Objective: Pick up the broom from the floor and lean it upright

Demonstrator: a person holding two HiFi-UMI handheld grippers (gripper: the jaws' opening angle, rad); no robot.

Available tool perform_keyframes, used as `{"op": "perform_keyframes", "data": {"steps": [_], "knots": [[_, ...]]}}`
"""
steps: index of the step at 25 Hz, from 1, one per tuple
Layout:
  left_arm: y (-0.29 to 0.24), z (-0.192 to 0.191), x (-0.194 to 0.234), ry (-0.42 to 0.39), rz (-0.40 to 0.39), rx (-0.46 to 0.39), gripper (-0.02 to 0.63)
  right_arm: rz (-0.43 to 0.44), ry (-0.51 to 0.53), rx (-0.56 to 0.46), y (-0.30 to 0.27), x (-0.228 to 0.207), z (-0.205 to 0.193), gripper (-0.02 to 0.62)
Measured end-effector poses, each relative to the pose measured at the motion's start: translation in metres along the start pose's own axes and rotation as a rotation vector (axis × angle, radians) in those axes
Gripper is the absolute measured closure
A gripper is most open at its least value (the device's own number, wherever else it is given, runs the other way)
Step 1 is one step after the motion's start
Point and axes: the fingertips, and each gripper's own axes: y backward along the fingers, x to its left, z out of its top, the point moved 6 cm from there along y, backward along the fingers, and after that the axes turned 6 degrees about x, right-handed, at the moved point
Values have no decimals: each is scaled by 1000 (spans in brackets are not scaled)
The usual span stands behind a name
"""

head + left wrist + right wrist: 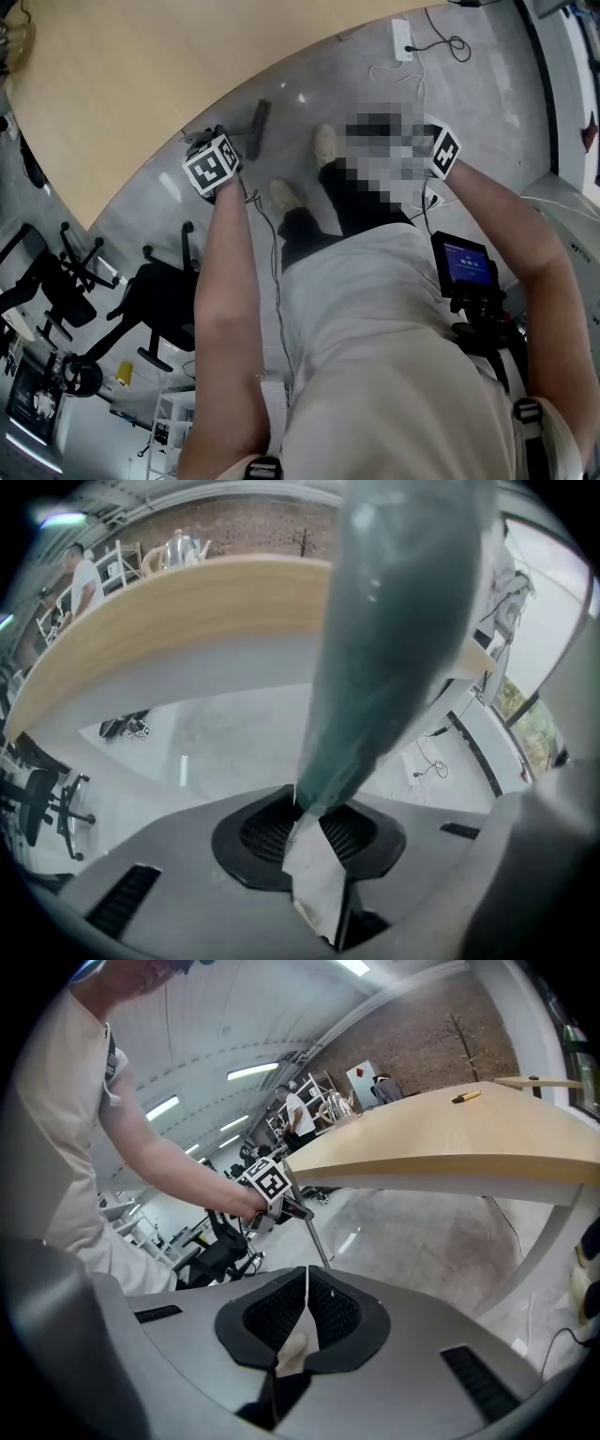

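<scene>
The left gripper [307, 803] clamps the broom [394, 639] by its handle, seemingly light, stiff and smooth (apt to pivot in the pads); the right gripper [307, 1269] is closed, empty.

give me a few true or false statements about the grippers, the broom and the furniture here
1. The left gripper is clamped on the broom handle. True.
2. The right gripper also grips the broom. False: its jaws are together with nothing between them.
3. A wooden table stands ahead of the person. True.
4. The black office chairs stand on the person's right. False: they are at the left of the head view, on the left gripper's side.
</scene>
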Motion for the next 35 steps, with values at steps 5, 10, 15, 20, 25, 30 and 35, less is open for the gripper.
{"op": "perform_keyframes", "data": {"steps": [5, 10, 15, 20, 25, 30, 35], "knots": [[-15, 3, 9, 5, 1, -116, 523, -10, -14, 22, 4, -2, -10, 577], [-17, 6, 11, 8, 18, -207, 522, -25, -18, 28, 9, -8, -11, 577], [-17, 8, 13, -34, 42, -218, 506, -23, -6, 29, 7, -10, -7, 577], [-15, 11, 13, -55, 49, -206, 457, -16, 10, 37, 5, -9, -4, 577], [-11, 8, 10, -71, 39, -217, 437, -18, 16, 26, 5, -10, 0, 577], [-9, 8, 7, -83, 32, -228, 428, -15, 25, 24, 4, -10, 2, 577], [-9, 8, 1, -80, 23, -232, 423, -10, 28, 29, 3, -9, 2, 577]]}}
